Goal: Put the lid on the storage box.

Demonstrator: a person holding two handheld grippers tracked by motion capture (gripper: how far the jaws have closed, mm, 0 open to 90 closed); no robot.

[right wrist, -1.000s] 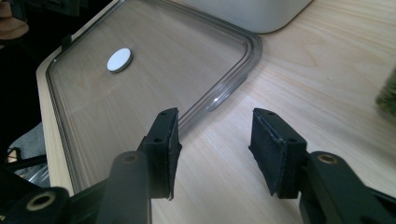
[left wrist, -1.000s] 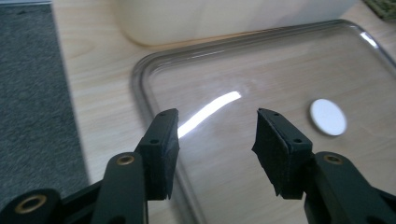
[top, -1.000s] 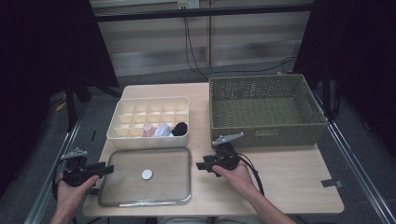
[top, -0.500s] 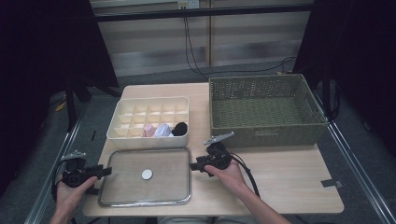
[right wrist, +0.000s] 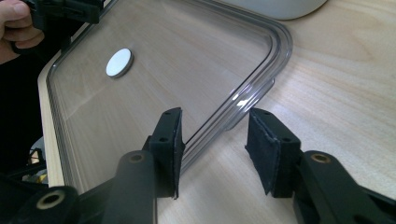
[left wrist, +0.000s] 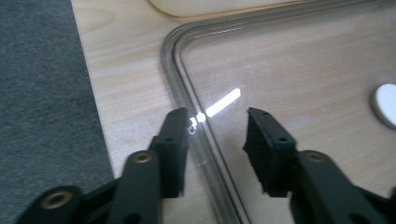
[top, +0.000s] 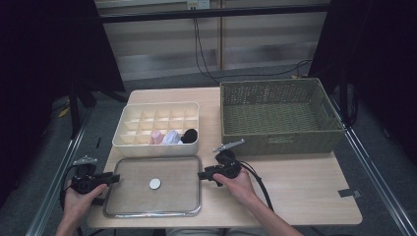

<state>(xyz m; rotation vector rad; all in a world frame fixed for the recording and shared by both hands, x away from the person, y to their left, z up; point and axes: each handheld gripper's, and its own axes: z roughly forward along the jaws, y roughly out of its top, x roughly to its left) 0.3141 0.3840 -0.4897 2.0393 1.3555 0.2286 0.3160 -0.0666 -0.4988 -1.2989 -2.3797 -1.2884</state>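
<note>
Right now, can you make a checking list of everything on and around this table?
Surface: light wooden table, bare at the right.
Job's things: clear lid lying flat near the front edge, white disc at its middle.
Clutter: cream divided box with small items along its front row; green woven basket, inside looks empty.
Grippers: left gripper straddles the lid's left rim, right gripper its right rim; fingers just been closing, not pressing yet.
Cables: one trails from each gripper; more hang behind.
Surroundings: dark room, grey floor.
</note>
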